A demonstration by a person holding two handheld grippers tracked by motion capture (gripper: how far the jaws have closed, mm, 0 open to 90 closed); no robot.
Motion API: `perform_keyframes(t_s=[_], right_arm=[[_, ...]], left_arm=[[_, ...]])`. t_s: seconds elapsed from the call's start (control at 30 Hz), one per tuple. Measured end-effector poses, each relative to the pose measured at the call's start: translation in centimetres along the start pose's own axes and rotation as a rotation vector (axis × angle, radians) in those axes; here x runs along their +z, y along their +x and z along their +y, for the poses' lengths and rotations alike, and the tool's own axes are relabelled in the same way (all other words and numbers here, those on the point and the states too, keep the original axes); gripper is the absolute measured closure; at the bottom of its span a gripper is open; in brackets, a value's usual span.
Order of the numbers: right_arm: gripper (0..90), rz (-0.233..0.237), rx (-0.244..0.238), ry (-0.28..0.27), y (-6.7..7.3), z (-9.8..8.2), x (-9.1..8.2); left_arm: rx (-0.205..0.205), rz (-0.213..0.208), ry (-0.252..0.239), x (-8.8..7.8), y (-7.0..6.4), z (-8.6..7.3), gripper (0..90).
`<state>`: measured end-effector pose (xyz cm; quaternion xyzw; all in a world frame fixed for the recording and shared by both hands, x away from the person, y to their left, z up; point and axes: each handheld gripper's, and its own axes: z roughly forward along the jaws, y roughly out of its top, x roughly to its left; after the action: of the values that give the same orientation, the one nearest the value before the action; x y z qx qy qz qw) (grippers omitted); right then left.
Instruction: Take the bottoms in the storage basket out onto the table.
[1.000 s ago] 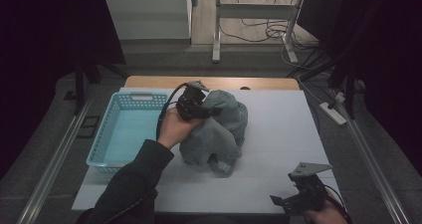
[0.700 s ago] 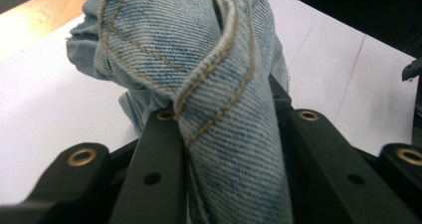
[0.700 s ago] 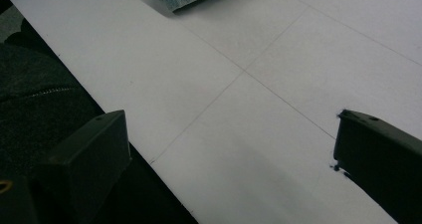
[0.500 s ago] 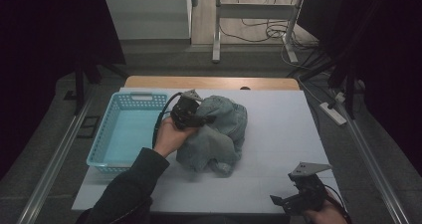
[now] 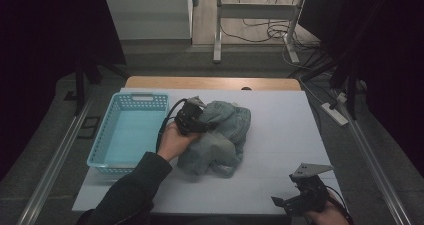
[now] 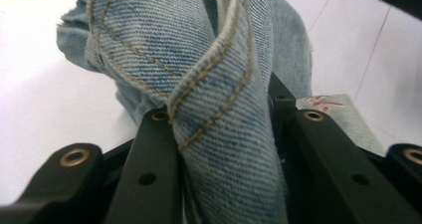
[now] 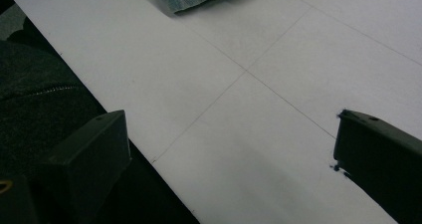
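Nearest, right gripper at table's near right corner, jaws wide apart, nothing between. Mid-table: one pair of denim jeans in crumpled heap, just right of one light-blue basket. Left gripper on heap's left side, jaws just been opening, denim fold between, still pinched. Beyond table: one metal stand, loose cables on floor.
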<state>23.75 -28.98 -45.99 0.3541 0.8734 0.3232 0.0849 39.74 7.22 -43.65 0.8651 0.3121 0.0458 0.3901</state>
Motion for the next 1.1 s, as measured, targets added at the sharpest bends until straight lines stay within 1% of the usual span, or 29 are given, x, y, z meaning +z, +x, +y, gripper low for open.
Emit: perform_keyframes(t_s=[0.2, 0.33, 0.5, 0.57, 0.67, 0.73, 0.8, 0.83, 0.9, 1.03, 1.1], right_arm=[[1.3, 0.003, -0.002, 0.002, 0.0, 0.0, 0.0], [1.3, 0.004, -0.002, 0.002, 0.0, 0.0, 0.0], [1.3, 0.006, -0.005, 0.002, 0.0, 0.0, 0.0], [1.3, 0.006, -0.007, 0.003, 0.0, 0.0, 0.0], [1.3, 0.007, -0.008, 0.003, 0.0, 0.0, 0.0], [1.3, 0.007, -0.008, 0.004, 0.0, 0.0, 0.0], [1.3, 0.007, -0.009, 0.004, 0.0, 0.0, 0.0], [1.3, 0.007, -0.009, 0.004, 0.0, 0.0, 0.0], [1.3, 0.005, -0.01, 0.007, 0.0, 0.0, 0.0], [1.3, 0.005, -0.011, 0.007, 0.0, 0.0, 0.1], [1.3, 0.005, -0.009, 0.009, 0.1, 0.0, 0.0]], left_arm=[[0.025, 0.019, 0.046, 1.5, -0.6, -0.2, 66.6], [0.034, 0.027, 0.089, 2.5, -0.8, -0.5, 64.6], [0.023, 0.015, 0.124, 4.1, -0.9, -1.2, 62.8], [0.028, 0.013, 0.138, 4.7, -1.1, -1.4, 62.7], [0.042, 0.023, 0.156, 5.2, -1.4, -1.5, 62.7], [0.041, 0.025, 0.163, 5.5, -1.4, -1.6, 62.5], [0.033, 0.021, 0.171, 5.7, -1.4, -1.7, 62.3], [0.017, 0.015, 0.174, 5.9, -1.3, -1.8, 62.1], [0.001, 0.007, 0.183, 6.3, -1.3, -2.1, 61.4], [-0.003, 0.005, 0.189, 6.7, -1.2, -2.4, 59.5], [-0.013, 0.004, 0.188, 6.8, -1.1, -2.4, 58.1]])
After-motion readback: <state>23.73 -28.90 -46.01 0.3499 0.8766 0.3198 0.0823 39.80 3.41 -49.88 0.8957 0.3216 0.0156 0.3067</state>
